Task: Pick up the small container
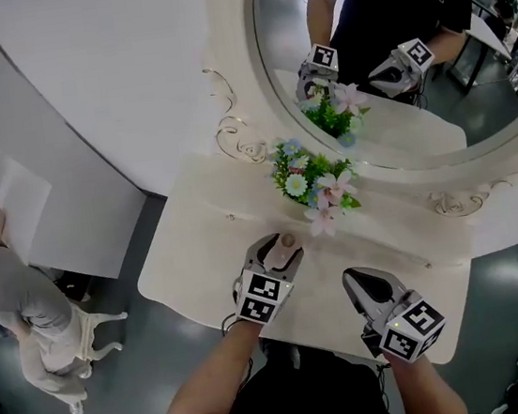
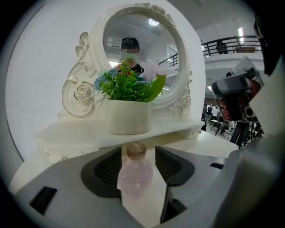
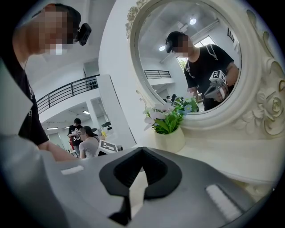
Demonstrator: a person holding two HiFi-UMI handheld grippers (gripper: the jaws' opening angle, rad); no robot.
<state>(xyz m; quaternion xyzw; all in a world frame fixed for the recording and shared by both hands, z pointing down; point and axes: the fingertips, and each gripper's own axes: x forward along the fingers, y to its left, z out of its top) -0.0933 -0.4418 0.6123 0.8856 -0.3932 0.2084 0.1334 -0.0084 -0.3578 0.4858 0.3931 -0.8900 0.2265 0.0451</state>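
The small container [image 2: 136, 171] is a round pale-pink bottle with a cork stopper. It stands upright on the cream vanity table [image 1: 203, 247]. My left gripper [image 2: 138, 153] is open, its dark pads on either side of the bottle, and I see no pad pressing on it. In the head view the left gripper [image 1: 278, 244] lies just in front of the flower pot, with the bottle's cork [image 1: 289, 241] showing between its tips. My right gripper [image 1: 356, 279] hovers over the table's front right part. Its jaws [image 3: 142, 151] meet at the tips, with nothing held.
A white pot of artificial flowers [image 1: 318, 189] stands on a raised shelf [image 2: 80, 133] just behind the bottle. An ornate oval mirror [image 1: 390, 51] rises behind it. A person [image 1: 26, 308] stands on the floor to the left of the table.
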